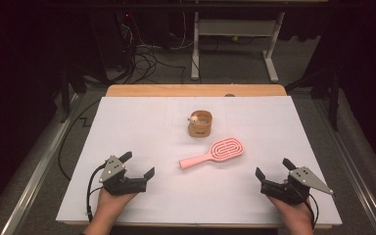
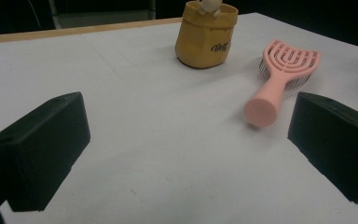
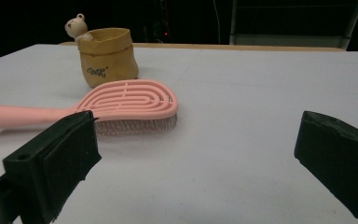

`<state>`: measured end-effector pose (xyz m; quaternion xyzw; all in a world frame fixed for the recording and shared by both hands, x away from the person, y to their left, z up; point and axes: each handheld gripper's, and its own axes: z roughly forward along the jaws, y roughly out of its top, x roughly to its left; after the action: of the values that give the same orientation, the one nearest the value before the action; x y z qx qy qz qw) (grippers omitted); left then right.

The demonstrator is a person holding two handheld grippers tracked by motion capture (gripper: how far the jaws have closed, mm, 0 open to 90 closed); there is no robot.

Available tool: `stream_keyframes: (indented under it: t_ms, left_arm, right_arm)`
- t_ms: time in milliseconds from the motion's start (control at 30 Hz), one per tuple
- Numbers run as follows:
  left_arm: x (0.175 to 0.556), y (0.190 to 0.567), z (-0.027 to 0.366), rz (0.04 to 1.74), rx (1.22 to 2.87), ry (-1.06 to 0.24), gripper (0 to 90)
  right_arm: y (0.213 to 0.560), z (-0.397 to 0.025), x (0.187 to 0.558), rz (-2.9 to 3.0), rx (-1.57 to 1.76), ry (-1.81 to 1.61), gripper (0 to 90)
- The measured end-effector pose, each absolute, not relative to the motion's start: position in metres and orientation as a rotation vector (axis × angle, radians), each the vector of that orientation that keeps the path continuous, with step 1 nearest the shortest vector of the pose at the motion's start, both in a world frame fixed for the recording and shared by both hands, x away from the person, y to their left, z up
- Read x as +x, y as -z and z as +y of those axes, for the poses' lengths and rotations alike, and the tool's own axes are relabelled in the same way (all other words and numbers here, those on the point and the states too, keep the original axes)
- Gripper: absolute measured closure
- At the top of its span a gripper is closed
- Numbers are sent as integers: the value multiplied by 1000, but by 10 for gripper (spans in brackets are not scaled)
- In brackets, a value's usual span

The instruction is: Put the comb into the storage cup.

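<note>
1. Left gripper (image 1: 138,166): held in the person's left hand (image 1: 111,201) near the tabletop's (image 1: 142,117) front-left corner, low over the white surface. Its jaws stand wide apart, released, with nothing between them.
2. Right gripper (image 1: 273,169): held in the right hand (image 1: 293,214) near the front-right corner. Its jaws are likewise spread and empty.
3. Brush (image 1: 212,152): pink, with an oval slotted head and a round-ended handle. It lies bristles down near the middle of the tabletop, between the two grippers and farther from the front edge than either. The handle points toward the front-left, the head toward the back-right. In the left gripper view the handle end (image 2: 260,111) lies just beyond the right-hand jaw; in the right gripper view the head (image 3: 130,103) lies beyond the left-hand jaw. Neither gripper touches it.
4. Pot (image 1: 199,123): a tan, sack-shaped holder standing upright just behind the brush, toward the back edge, apart from it. A small bear figure (image 3: 76,26) sits on its rim.
</note>
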<state>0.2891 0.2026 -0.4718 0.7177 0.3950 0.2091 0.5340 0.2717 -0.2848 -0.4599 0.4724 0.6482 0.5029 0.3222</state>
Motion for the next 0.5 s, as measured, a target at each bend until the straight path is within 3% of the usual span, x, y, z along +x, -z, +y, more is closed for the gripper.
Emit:
stream_keyframes:
  t_ms: [500]
  left_arm:
    - [288, 473, 202, 927, 1704, -511, 0]
  right_arm:
    - [460, -283, 272, 1707, 1240, -1325, 0]
